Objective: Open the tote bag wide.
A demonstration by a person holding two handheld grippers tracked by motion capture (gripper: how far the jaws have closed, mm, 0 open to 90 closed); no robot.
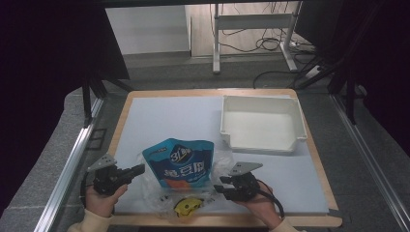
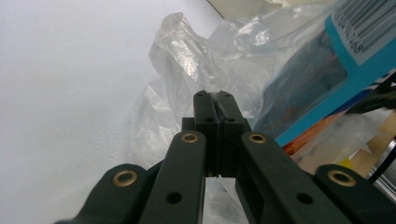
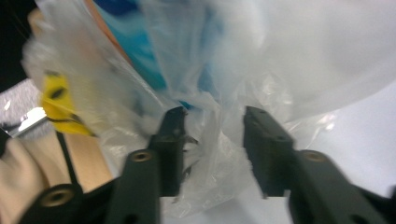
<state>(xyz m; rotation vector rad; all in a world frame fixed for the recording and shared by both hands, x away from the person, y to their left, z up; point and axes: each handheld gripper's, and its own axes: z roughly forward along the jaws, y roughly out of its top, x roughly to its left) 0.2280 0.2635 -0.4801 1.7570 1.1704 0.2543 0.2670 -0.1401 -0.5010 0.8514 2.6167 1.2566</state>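
Blue pouch in a clear plastic bag, worked from both sides

The left claw [image 2: 215, 103] is clenched on the plastic bag [image 2: 180, 60], pinning it to the tabletop [image 1: 159, 116]; the right claw [image 3: 212, 123] is released around bag film, likely to free the blue pouch [image 1: 179, 163] lying near the front edge.

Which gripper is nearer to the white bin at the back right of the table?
Right. The right gripper sits in front of the white bin, by the clear plastic bag; the left gripper is across the blue pouch.
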